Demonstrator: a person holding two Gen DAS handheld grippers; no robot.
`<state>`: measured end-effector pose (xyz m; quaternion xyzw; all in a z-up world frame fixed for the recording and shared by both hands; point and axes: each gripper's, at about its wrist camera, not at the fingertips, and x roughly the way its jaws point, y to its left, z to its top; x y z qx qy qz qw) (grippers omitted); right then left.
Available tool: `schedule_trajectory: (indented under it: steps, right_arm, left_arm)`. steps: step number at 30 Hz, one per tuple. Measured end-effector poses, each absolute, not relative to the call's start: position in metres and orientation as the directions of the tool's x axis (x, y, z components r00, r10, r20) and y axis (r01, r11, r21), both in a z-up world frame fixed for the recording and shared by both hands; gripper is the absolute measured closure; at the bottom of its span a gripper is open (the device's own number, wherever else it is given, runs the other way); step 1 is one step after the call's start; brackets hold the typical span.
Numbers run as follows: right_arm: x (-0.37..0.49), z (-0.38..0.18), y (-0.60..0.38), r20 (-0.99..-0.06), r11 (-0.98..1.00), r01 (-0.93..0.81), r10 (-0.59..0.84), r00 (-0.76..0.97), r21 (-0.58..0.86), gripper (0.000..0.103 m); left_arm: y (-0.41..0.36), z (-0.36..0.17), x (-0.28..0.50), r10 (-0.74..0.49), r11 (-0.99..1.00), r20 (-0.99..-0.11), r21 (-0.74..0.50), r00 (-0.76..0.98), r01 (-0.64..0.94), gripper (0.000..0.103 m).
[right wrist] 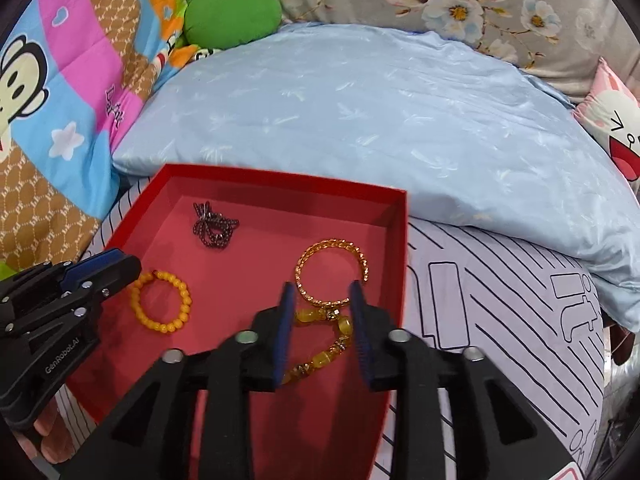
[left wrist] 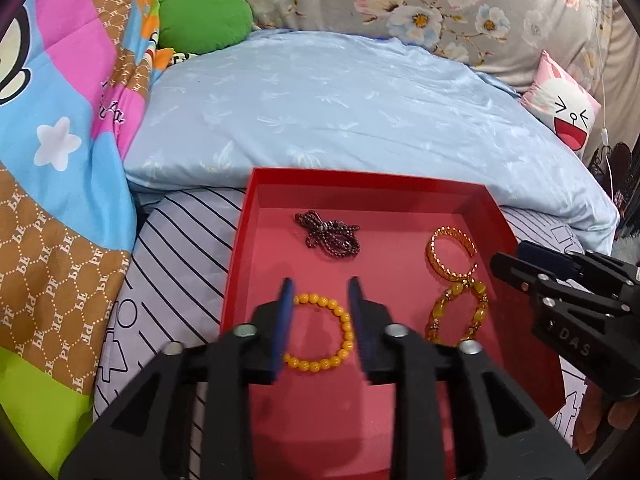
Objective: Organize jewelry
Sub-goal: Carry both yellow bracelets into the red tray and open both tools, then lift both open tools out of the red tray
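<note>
Setting: you work over a bed, with a red tray (left wrist: pixel 256 200) resting on a white sheet with black line drawings (left wrist: pixel 176 240).
Tray contents: four pieces of jewelry lie on the tray floor, all apart from the walls.
Dark beaded strand (left wrist: pixel 328 234): bunched in a small heap toward the far side of the tray, left of centre in your left wrist view.
Gold bangle (left wrist: pixel 452 254): lies flat near the far right of the tray, just beyond the amber bracelet and touching it or very nearly so.
Amber bracelet (left wrist: pixel 458 312): chunky translucent beads with small gold spacers, near the right wall of the tray.
Yellow bead bracelet (left wrist: pixel 324 334): a round loop of small opaque beads, on the near left part of the tray floor.
Left gripper (left wrist: pixel 322 320): your jaws are spread wide with nothing between them; they hang over the yellow bead bracelet, one blue pad on each side of the loop, and you cannot tell from this angle whether they touch it.
Right gripper (right wrist: pixel 322 324): your jaws are also parted and hold nothing; they sit above the amber bracelet, with the gold bangle just past the fingertips.
Side by side: both tools sit over the tray, left over the left half, right over the right half, well apart.
Behind the tray: a pale blue pillow (left wrist: pixel 340 112), a colourful cartoon quilt (left wrist: pixel 60 140) at the left, a green plush (left wrist: pixel 204 20), and a pink bunny cushion (left wrist: pixel 564 108) at the right.
</note>
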<state>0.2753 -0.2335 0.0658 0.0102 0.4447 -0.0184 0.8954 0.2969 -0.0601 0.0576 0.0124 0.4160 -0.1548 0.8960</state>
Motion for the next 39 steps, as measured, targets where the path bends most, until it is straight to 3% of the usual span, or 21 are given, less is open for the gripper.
schedule_trajectory:
  steps: [3,20,39]
  right_arm:
    - [0.266,0.074,-0.234,-0.786,0.999,0.038,-0.02,0.618,0.004,0.062]
    - [0.169,0.095,-0.214,-0.75,1.0,0.008,-0.011,0.662,-0.008,0.061]
    - [0.082,0.037,-0.207,-0.809,0.999,0.049,-0.009,0.588,0.025,0.061]
  left_arm:
    - [-0.055,0.064,0.292,-0.257,0.956,-0.734,-0.101,0.628,0.274,0.056]
    - [-0.031,0.087,0.206,-0.221,0.961,-0.706,-0.042,0.672,0.273,0.055]
    - [-0.015,0.026,0.114,-0.192,0.966,-0.777,-0.043,0.6,0.255,0.055]
